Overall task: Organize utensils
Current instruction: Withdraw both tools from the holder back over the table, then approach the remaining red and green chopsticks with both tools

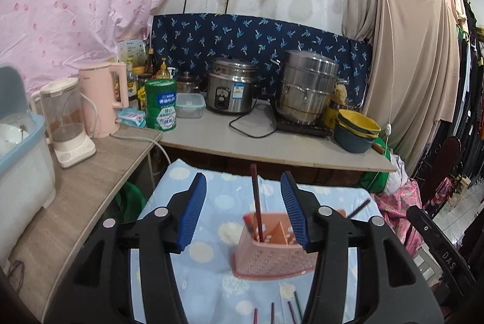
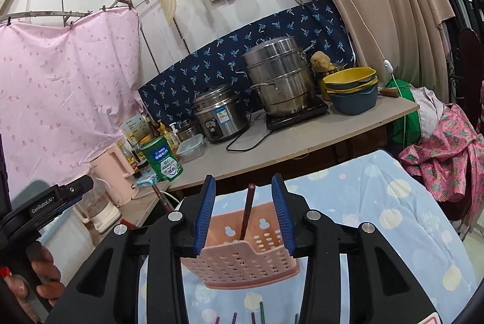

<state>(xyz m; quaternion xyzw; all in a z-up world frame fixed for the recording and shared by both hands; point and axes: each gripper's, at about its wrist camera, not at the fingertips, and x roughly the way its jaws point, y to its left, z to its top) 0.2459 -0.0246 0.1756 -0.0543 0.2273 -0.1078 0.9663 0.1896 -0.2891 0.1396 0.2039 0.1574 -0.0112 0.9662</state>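
A pink perforated utensil holder (image 1: pixel 272 260) (image 2: pixel 239 263) stands on the blue dotted cloth (image 1: pixel 193 269) (image 2: pixel 378 203). A dark red chopstick (image 1: pixel 256 203) stands upright in it between my left gripper's (image 1: pixel 243 209) blue pads, which do not touch it; the gripper is open. A second chopstick (image 1: pixel 358 209) leans out to the holder's right. My right gripper (image 2: pixel 243 212) is open too, with a chopstick (image 2: pixel 247 210) in the holder between its pads, untouched. Several loose chopsticks (image 1: pixel 272 313) (image 2: pixel 252 316) lie on the cloth in front. A hand (image 2: pixel 39 278) holds the left gripper's body at the far left.
Behind the cloth runs a counter (image 1: pixel 272 148) with a rice cooker (image 1: pixel 231 86), a steel steamer pot (image 1: pixel 307 87), stacked bowls (image 1: pixel 357 127) and a green can (image 1: pixel 161 104). A pink kettle (image 1: pixel 103 100) and a blender (image 1: pixel 68 124) stand on the left shelf. Pink clothing (image 2: pixel 444 154) lies at the right.
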